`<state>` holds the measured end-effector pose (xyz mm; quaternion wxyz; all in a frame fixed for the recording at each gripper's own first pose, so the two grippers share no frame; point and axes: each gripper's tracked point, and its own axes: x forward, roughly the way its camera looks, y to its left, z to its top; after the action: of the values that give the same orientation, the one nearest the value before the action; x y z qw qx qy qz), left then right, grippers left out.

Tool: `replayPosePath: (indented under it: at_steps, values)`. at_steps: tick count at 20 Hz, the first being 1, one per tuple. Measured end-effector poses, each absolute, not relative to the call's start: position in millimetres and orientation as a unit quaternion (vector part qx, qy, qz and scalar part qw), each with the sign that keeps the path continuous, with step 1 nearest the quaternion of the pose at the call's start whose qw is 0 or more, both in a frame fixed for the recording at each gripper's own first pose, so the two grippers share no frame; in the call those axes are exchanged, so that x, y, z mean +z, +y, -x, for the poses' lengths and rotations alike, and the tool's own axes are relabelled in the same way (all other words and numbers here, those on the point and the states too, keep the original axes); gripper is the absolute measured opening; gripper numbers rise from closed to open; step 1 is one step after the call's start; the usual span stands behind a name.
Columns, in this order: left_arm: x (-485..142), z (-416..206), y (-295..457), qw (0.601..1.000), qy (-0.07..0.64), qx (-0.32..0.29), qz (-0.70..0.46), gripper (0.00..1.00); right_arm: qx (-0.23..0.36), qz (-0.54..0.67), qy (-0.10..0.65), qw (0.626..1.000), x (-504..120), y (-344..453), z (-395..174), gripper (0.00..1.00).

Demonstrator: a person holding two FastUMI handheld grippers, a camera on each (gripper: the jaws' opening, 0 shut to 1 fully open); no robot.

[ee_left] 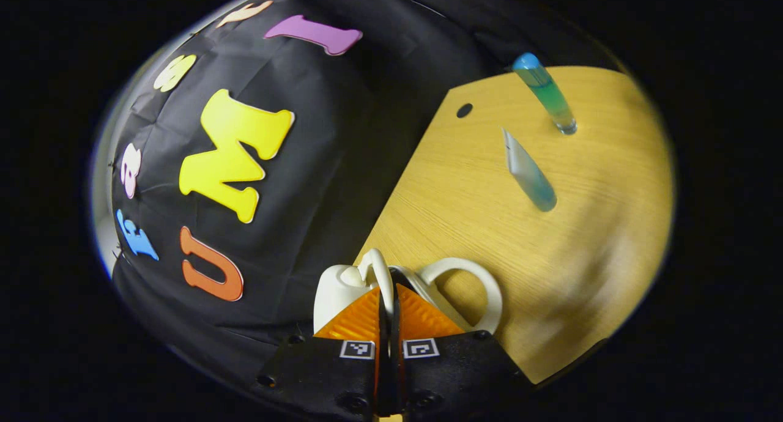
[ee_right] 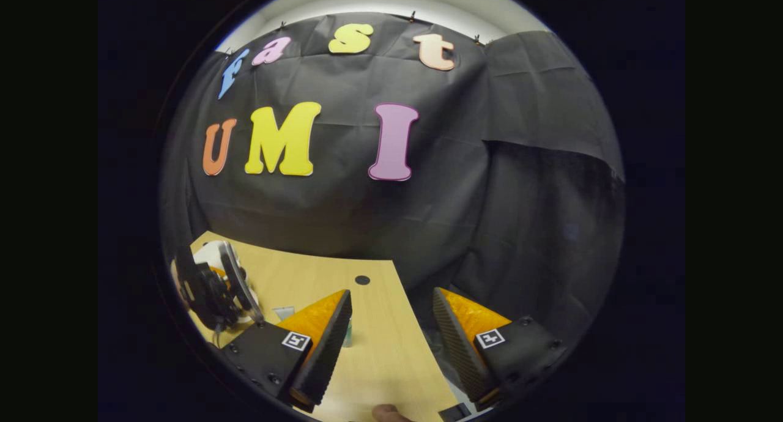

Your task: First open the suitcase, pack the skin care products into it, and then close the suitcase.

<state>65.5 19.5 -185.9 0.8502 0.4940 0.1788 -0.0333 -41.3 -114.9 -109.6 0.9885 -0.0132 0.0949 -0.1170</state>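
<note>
Left tool clamped on a white handle, right tool wide over the desk edge.

In the left gripper view my left tool [ee_left: 386, 299] has its fingers pressed together on a thin white handle [ee_left: 378, 269], at the desk [ee_left: 489, 238] edge by the wall. Two tubes stand farther in: a pale one [ee_left: 527, 171] mid-desk, a blue-green one [ee_left: 545, 95] near the far edge. In the right gripper view my right tool [ee_right: 391, 330] gapes wide, holding nothing, above the desk's corner.

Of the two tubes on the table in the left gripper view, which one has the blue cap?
The green tube near the table's far edge, topped by a blue cap. The other tube is pale, with a flat crimped end and no blue cap.
</note>
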Motion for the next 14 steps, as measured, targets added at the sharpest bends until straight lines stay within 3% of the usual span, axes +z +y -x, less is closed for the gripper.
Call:
replayPosePath:
  at_steps: [8,14]
  values:
    - [-87.1,-62.1,107.6,0.926,0.148,-0.021,-0.347,0.03,-0.113,0.007,0.092,0.989,-91.3,-46.5,32.2,0.79]
    - [-52.4,-52.6,204.0,0.951,0.139,0.005,-0.275,0.03,-0.105,-0.001,0.095,0.990,-84.8,3.2,25.7,0.79]
